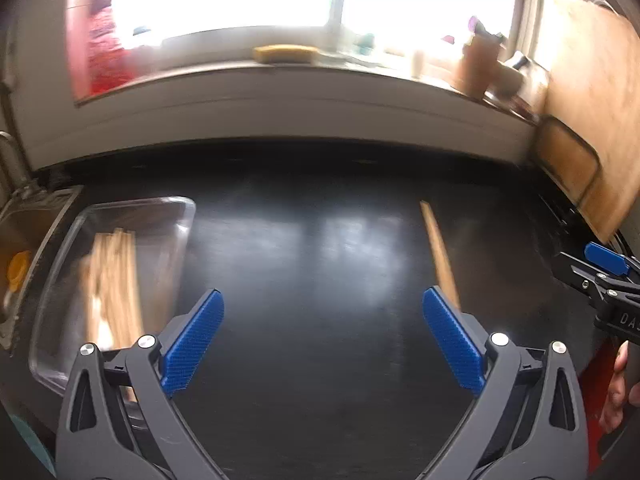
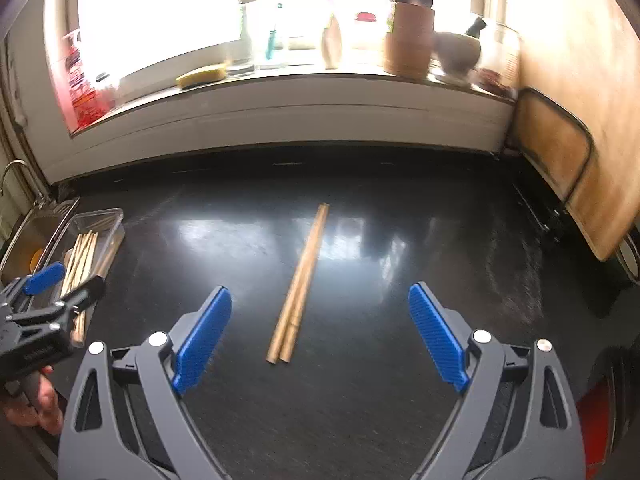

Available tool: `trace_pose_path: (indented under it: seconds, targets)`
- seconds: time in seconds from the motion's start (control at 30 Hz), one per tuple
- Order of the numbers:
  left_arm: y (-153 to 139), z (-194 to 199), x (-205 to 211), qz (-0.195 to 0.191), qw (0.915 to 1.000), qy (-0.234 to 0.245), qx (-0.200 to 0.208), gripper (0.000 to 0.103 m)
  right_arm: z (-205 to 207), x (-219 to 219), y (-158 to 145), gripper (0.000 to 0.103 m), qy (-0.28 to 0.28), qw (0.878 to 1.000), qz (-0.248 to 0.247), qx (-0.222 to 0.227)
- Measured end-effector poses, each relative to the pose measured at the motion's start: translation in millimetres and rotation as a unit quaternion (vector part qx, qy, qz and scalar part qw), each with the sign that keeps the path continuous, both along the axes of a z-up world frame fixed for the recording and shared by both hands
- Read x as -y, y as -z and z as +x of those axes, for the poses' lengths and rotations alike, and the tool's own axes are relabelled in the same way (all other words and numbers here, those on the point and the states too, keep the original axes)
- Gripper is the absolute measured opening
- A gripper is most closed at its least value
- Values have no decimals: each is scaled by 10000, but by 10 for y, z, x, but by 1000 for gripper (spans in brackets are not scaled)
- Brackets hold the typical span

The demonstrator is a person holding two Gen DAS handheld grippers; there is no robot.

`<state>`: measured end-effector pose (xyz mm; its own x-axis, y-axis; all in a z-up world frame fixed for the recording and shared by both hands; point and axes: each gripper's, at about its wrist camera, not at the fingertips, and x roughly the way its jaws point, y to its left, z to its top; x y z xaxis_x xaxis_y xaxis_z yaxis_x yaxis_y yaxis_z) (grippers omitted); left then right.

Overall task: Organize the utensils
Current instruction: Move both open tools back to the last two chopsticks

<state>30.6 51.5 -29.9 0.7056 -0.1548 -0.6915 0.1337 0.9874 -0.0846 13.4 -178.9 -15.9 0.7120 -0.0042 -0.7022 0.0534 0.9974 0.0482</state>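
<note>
A pair of wooden chopsticks (image 2: 300, 288) lies side by side on the black counter (image 2: 360, 360), straight ahead of my right gripper (image 2: 320, 290), which hangs open and empty above it. In the left wrist view the same chopsticks (image 1: 438, 252) lie to the right. My left gripper (image 1: 323, 296) is wide open with nothing between its fingers. A clear plastic container (image 1: 176, 216) holding several wooden chopsticks (image 1: 116, 280) sits at the left. In the right wrist view the left gripper (image 2: 68, 280) hovers by that container (image 2: 110, 216).
A sink (image 2: 24, 240) with a faucet lies left of the container. A wooden cutting board (image 2: 580, 120) leans at the right. The window sill (image 2: 280, 80) carries a sponge, bottles, a wooden jar and a bowl. A hand (image 2: 36, 404) grips the left tool.
</note>
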Motion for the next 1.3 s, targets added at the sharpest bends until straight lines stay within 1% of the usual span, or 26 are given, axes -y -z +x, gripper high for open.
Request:
trace_pose_path:
  seconds: [0.07,0.13,0.33,0.53,0.77,0.93,1.07,1.3]
  targets:
    - [34,-10,167,40,9999,143,-38,97,-41,73,22,87,39,10000,26,0]
    - [45,-15,245,59,9998,206,-56,97,-59,122,47,87,33,10000,68,-18]
    - [29,-4,340,103,9996,238,-72,97,-44,140,77,87,-26,9999,109,-42]
    - [111,135,479,161,9991,349,-165,97,61,214,148,87,4,9997,184,-144]
    - [365,453,781,272,9964,692,-416,97,281,371,368,87,70,9987,295,-409]
    - [632,782,991,365,9934,875,-652,97,476,512,512,87,134,9977,339,-572]
    - [870,1065,1099,390,9910,913,-895,97,635,663,628,87,219,9966,364,-699]
    - [1117,1453,1222,479,9881,924,-1131,97,864,820,788,87,287,9949,437,-857]
